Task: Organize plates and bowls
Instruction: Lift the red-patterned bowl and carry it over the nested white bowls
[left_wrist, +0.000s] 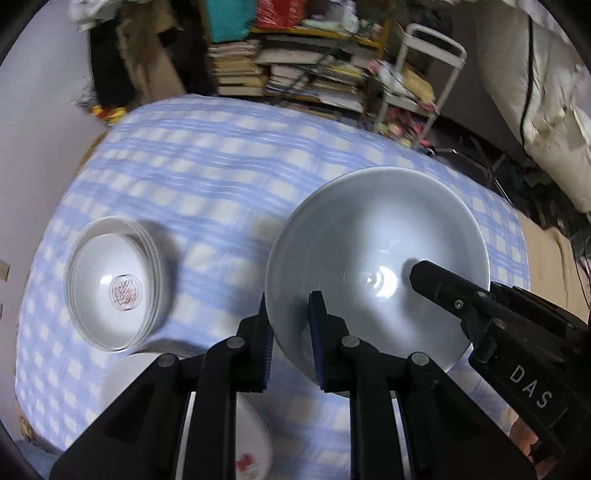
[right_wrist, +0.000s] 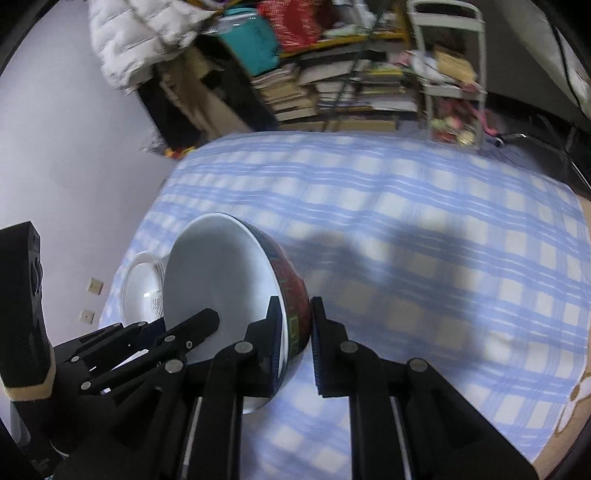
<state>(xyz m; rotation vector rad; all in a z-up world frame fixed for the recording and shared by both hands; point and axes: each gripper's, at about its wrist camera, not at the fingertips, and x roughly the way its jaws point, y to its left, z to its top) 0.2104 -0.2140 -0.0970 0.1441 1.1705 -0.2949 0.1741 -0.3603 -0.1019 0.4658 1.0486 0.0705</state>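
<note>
Over checked cloth (left_wrist: 221, 166), both claws, left (left_wrist: 291, 332) and "DAS"-lettered right (right_wrist: 297, 332), grip one bowl's (left_wrist: 376, 258) rim.

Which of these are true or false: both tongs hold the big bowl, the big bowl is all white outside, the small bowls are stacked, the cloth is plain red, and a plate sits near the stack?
1. Both the left tongs and the right tongs pinch the big bowl's rim. True.
2. The big bowl is all white outside. False: its outside is patterned red and dark.
3. The small bowls are stacked. True.
4. The cloth is plain red. False: it is blue and white check.
5. A plate lies near the stack. True.
</note>
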